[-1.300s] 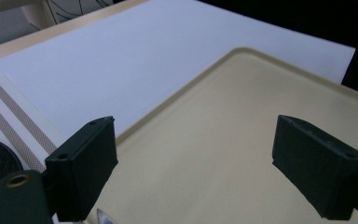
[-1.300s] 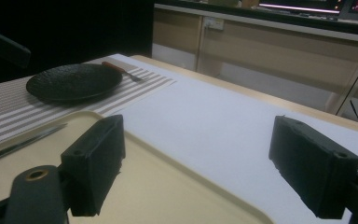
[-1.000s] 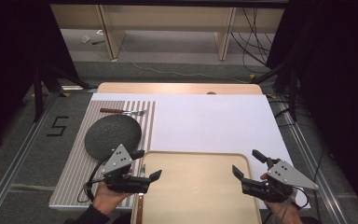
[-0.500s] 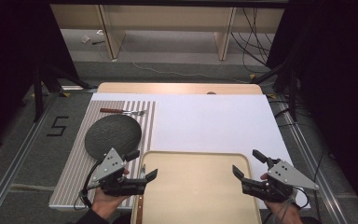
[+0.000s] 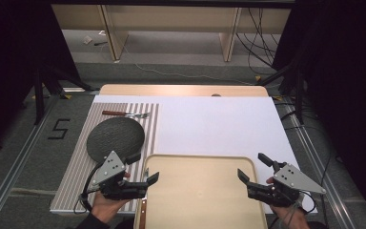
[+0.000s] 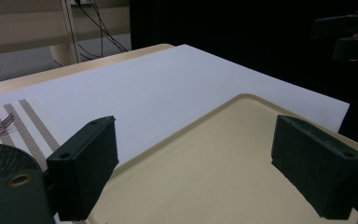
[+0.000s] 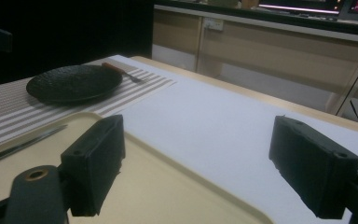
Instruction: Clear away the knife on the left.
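Note:
A beige tray (image 5: pixel 200 191) lies empty at the near edge of the table, on a white sheet (image 5: pixel 219 126). My left gripper (image 5: pixel 144 168) hovers open over the tray's left rim, and my right gripper (image 5: pixel 255 167) hovers open over its right rim. In the left gripper view the jaws of the left gripper (image 6: pixel 200 172) stand wide apart above the tray (image 6: pixel 214 154), with nothing between them. The right gripper (image 7: pixel 200 168) is likewise empty above the tray (image 7: pixel 168 186). A knife (image 5: pixel 142 217) lies along the tray's left edge, also seen as knife (image 7: pixel 23 144).
A striped placemat (image 5: pixel 76 181) on the left carries a black plate (image 5: pixel 115 138) and, behind it, a fork (image 5: pixel 124 114). The plate (image 7: pixel 74 82) and fork (image 7: pixel 126 72) sit far left in the right gripper view. Shelving and cables stand beyond the table.
My left gripper has drifted slightly to the left, still open over the tray's left rim. The right gripper has held still.

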A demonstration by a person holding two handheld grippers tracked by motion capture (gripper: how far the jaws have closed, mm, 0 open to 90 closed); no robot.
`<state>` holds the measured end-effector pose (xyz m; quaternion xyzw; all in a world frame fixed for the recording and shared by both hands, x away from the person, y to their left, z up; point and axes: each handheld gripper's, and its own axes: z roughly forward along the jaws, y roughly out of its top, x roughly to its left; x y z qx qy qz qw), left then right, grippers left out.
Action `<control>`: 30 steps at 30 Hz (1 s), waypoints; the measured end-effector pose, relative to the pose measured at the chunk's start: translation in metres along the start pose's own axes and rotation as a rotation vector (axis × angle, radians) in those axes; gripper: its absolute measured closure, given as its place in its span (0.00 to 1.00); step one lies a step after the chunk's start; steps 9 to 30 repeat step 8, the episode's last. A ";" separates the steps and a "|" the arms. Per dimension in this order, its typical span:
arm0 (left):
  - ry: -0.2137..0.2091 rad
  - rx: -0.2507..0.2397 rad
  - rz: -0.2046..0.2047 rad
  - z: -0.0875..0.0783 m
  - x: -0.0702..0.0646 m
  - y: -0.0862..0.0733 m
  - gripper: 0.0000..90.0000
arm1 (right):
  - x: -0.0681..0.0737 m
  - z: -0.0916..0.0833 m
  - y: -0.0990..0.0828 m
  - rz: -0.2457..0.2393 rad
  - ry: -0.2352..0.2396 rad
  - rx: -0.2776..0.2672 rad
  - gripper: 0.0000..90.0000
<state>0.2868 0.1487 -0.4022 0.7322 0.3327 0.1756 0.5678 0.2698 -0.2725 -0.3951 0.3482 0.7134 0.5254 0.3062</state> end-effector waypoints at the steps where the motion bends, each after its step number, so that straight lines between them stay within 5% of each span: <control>1: -0.001 0.000 -0.001 0.000 0.000 0.000 0.15 | 0.000 0.000 0.000 0.000 0.000 0.002 0.21; 30: -0.006 0.010 -0.011 0.001 0.000 0.000 0.15 | 0.000 0.000 0.000 -0.002 0.001 0.002 0.21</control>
